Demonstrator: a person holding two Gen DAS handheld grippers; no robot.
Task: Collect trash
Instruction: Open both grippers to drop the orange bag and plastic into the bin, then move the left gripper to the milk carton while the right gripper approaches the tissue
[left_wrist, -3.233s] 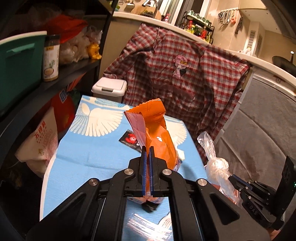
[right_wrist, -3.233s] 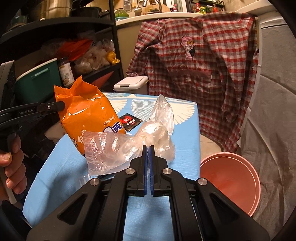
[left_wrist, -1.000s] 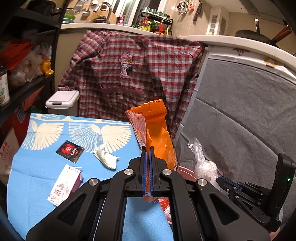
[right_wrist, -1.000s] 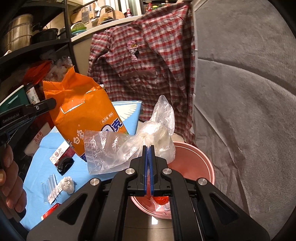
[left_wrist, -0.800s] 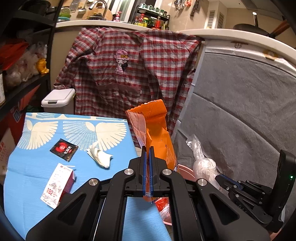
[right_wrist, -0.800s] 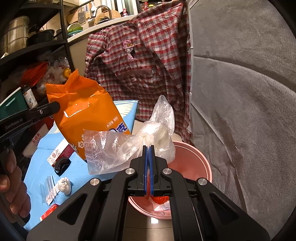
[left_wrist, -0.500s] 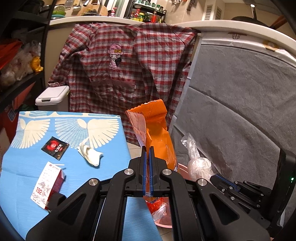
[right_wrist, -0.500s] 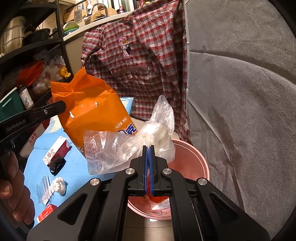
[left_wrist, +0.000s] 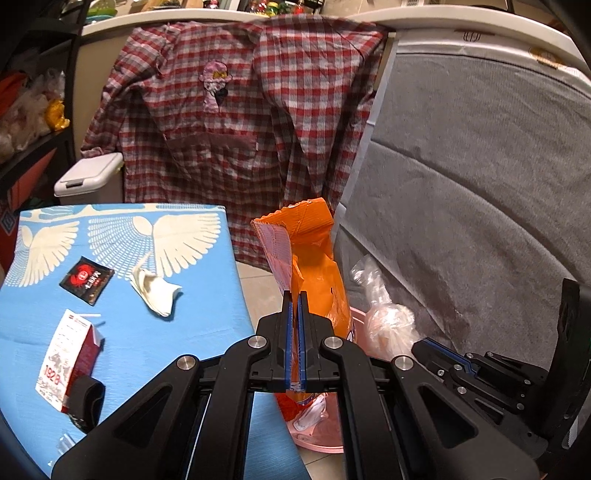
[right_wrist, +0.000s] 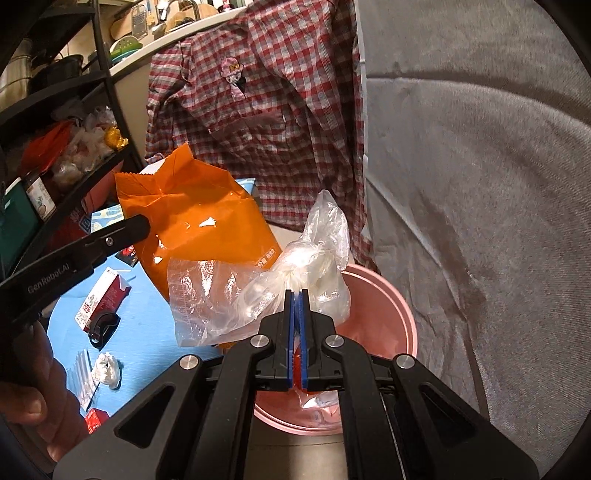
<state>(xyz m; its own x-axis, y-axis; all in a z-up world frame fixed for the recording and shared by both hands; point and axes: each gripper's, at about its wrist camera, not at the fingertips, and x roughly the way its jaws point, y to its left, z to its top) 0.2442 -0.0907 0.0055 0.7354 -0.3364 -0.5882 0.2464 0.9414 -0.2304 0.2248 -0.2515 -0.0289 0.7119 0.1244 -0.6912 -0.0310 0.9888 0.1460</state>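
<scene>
My left gripper (left_wrist: 294, 295) is shut on an orange snack bag (left_wrist: 317, 266), which hangs upright over a pink bin (left_wrist: 321, 441) on the floor. In the right wrist view the same orange bag (right_wrist: 199, 221) sits left of centre, with the left gripper (right_wrist: 144, 225) pinching its edge. My right gripper (right_wrist: 296, 293) grips a crumpled clear plastic bag (right_wrist: 258, 288) above the pink bin (right_wrist: 388, 306). Its jaws are opening by a sliver, with the bag still pinched between the pads. Red and white scraps lie inside the bin.
A blue table cloth (left_wrist: 166, 332) with white wings carries a black sachet (left_wrist: 86, 278), a crumpled tissue (left_wrist: 155, 291) and a red-white carton (left_wrist: 66, 362). A plaid shirt (left_wrist: 240, 129) hangs behind. A grey cover (left_wrist: 480, 184) stands right, a white lidded bin (left_wrist: 88, 177) far left.
Both grippers have carried their bags rightward off the table and down, over the pink bin. The right jaws show a slightly wider gap than before.
</scene>
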